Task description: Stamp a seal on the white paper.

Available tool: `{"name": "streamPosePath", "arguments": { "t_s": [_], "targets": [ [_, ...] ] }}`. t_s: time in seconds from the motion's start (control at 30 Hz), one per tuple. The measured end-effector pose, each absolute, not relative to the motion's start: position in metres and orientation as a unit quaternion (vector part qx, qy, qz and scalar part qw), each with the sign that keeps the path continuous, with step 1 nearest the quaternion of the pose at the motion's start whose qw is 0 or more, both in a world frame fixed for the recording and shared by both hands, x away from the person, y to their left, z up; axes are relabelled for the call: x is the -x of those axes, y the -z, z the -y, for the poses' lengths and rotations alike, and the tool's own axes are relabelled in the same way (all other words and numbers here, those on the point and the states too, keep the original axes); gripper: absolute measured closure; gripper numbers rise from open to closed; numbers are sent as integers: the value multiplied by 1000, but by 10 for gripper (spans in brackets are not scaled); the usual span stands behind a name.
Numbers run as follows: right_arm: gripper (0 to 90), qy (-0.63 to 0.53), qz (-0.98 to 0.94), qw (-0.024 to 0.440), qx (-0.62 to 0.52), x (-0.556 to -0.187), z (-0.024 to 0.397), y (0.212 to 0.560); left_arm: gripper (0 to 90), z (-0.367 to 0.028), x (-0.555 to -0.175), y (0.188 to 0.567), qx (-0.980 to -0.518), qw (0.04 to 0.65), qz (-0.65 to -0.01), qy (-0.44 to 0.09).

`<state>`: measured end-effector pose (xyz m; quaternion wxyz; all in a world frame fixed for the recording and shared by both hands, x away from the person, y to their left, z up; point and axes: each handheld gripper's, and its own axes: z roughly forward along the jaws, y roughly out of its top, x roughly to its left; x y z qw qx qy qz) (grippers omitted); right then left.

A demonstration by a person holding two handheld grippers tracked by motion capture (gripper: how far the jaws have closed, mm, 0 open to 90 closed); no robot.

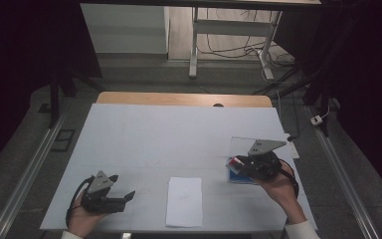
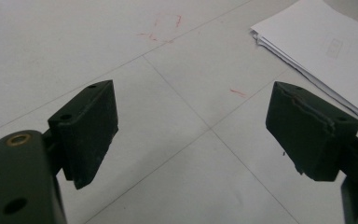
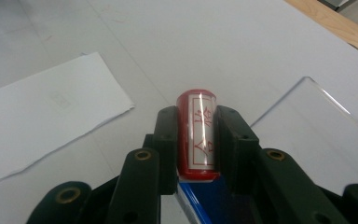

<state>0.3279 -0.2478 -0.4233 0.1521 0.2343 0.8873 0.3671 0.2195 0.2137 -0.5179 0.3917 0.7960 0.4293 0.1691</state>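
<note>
A red stamp (image 3: 197, 135), cylindrical with a white label bearing red characters, is seen pinched between the two black jaws of the right gripper (image 3: 196, 140) in the right gripper view; the pads are pressed against its two sides. Beneath the stamp a blue object (image 3: 214, 198), possibly an ink pad case, is noted, though its exact kind cannot be told. In the high view the right gripper (image 1: 242, 163) is held over the right part of the white-covered table (image 1: 144, 129), with the blue object (image 1: 239, 178) just under it and a clear plastic sheet (image 1: 241, 144) lying beside it. A stack of white paper (image 1: 184, 201) is observed near the front edge of the table, between the two hands. The left gripper (image 1: 129, 195) is held low at the front left of the table, well apart from the stamp; in the left gripper view its jaws are spread wide with nothing between them, and the corner of the paper stack (image 2: 321, 51) is seen beyond them. Faint red marks (image 2: 165, 25) are recorded on the table covering.
</note>
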Motion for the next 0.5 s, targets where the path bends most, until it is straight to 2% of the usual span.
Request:
{"name": "streamPosePath", "arguments": {
  "t_s": [0.5],
  "targets": [
    [704,-386,-893,117,-200,-318,221,423,172,-214,-220,518,-797,391,-428,-169]
  ]
}}
